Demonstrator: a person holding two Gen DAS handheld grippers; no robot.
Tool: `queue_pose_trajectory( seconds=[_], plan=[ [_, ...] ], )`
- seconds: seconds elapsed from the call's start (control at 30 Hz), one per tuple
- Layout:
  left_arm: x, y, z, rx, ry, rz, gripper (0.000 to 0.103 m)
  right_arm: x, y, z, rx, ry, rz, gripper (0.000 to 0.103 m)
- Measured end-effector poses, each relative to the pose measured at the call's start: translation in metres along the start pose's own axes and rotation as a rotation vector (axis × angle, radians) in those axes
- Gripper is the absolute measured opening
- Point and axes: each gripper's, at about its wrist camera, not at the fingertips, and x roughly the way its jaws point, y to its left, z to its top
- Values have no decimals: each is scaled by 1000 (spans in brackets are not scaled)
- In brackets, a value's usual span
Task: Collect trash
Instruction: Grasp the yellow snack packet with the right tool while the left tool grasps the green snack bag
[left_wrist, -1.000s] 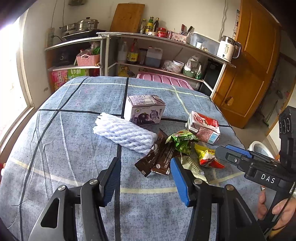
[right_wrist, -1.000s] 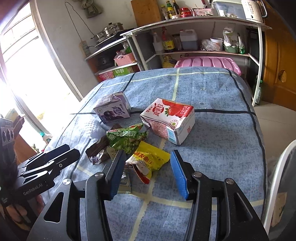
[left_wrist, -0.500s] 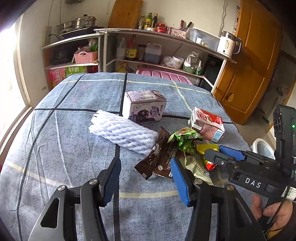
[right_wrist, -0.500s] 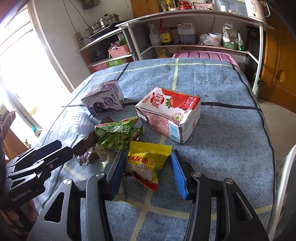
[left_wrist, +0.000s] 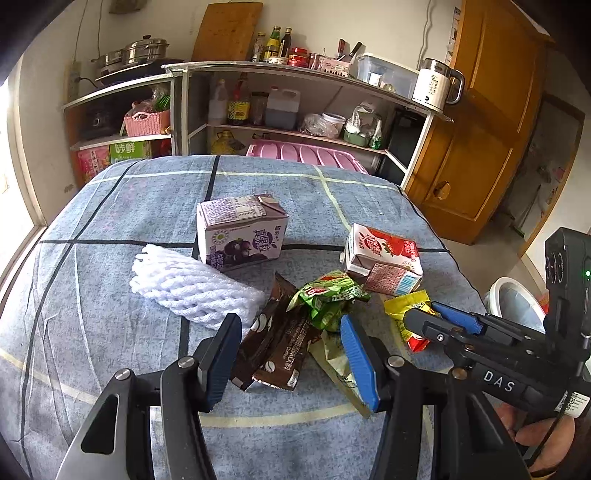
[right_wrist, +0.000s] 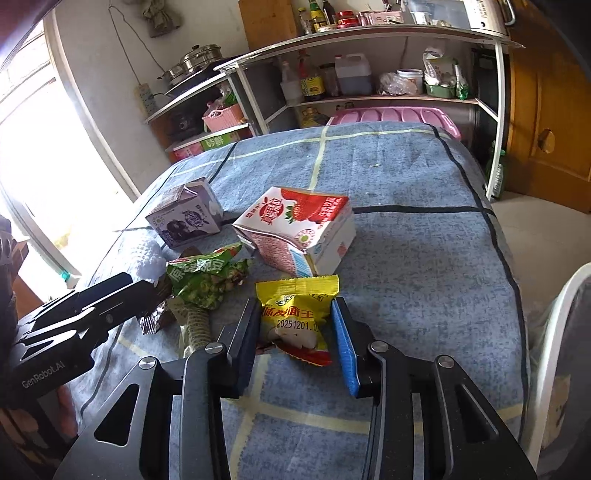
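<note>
Trash lies on the blue checked tablecloth (left_wrist: 110, 258): a purple milk carton (left_wrist: 240, 232), a red strawberry carton (right_wrist: 299, 229), a white foam net (left_wrist: 192, 291), a green wrapper (left_wrist: 328, 299), brown wrappers (left_wrist: 277, 343) and a yellow snack wrapper (right_wrist: 295, 314). My right gripper (right_wrist: 295, 332) straddles the yellow wrapper. Its jaws are closing, with the pads right at the wrapper's sides and the wrapper not squeezed. My left gripper (left_wrist: 288, 332) stands open low over the brown wrappers, which lie between its fingers untouched. A crumpled pale wrapper sits under its right finger.
A white bin rim (right_wrist: 554, 332) stands off the table's right edge. Shelves with bottles, pots and a kettle (left_wrist: 436, 85) line the far wall, beside a wooden door (left_wrist: 491, 129). A pink crate lid (left_wrist: 306, 155) sits behind the table. A hand (left_wrist: 543, 439) holds the right gripper.
The right gripper slid forward until the yellow wrapper lay between its fingers, and its jaws narrowed. The left gripper moved forward toward the brown wrappers, its opening unchanged.
</note>
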Motion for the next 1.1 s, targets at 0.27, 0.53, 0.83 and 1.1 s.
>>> queue_pose_trajectory(
  seconds=[0.27,0.53,0.83,1.1],
  plan=[
    [13,-26,11,84,-8,2,63,-6,-16,-3,53,-5,22,39],
    [32,-38,18,117,12,13,63,-9,-24,-5,76,-9,30,39],
    [48,-39,15,131,44,35,58,-11,-29,-6,91,-16,33,39],
    [51,-44,15,152,47,50,46,-12,-30,-6,99,-21,38,39]
  ],
)
